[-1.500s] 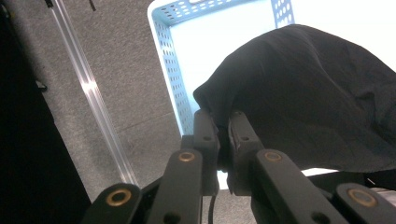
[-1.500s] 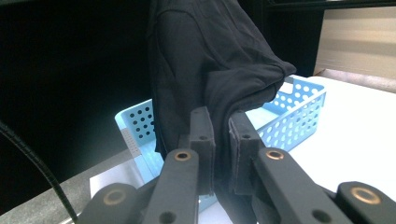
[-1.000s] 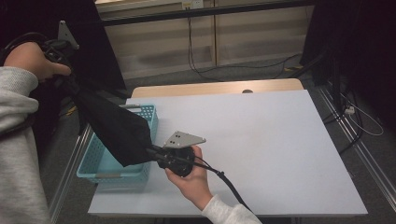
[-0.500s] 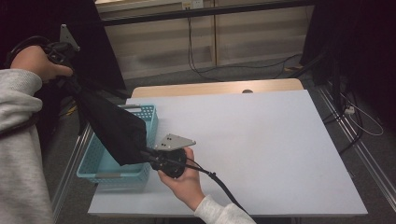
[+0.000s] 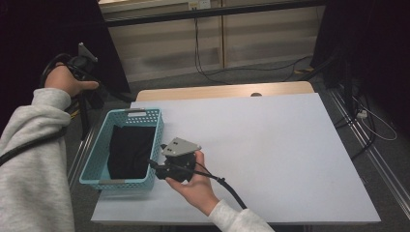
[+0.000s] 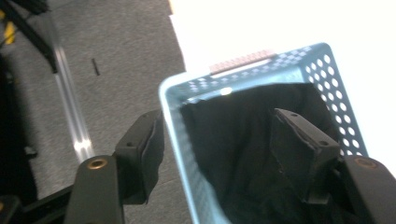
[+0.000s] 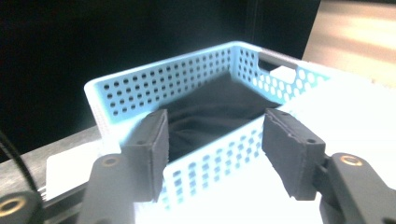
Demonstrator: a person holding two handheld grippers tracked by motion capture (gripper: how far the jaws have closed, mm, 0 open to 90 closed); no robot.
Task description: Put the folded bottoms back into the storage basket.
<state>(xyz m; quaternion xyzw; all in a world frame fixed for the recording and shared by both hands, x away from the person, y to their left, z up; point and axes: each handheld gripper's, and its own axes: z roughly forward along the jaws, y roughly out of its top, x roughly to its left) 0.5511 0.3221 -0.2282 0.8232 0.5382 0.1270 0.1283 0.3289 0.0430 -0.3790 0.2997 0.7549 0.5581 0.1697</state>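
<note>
Dim room, dark drapes left and right, pale wall panels at the back with cables trailing over grey carpet. White table (image 5: 270,159) takes up most of the high view, a strip of bare wood showing along its far edge.

Light blue perforated basket (image 5: 99,162) sits on the table's left edge, long side running away from the person. Black cloth (image 5: 130,150) lies inside it, slumped across the bottom and up the walls (folds soft, no part hanging over the rim that I can make out).

Person in a grey sleeve (image 5: 34,159), forearms entering from below.

Left gripper (image 5: 83,60) held up off the table, left of and beyond the basket, over the floor. In the left gripper view its camera looks down into the basket (image 6: 173,140); cloth (image 6: 243,154) well below the jaws. Jaws have just been opening and stand apart, nothing between them: released.

Right gripper (image 5: 157,163) low over the table, just beside the basket's right wall near its near corner, pointing at it. In the right gripper view the basket wall (image 7: 140,93) stands just ahead, cloth (image 7: 215,109) beyond. Jaws likewise have just been opening, gaping, empty; cloth let go.
</note>
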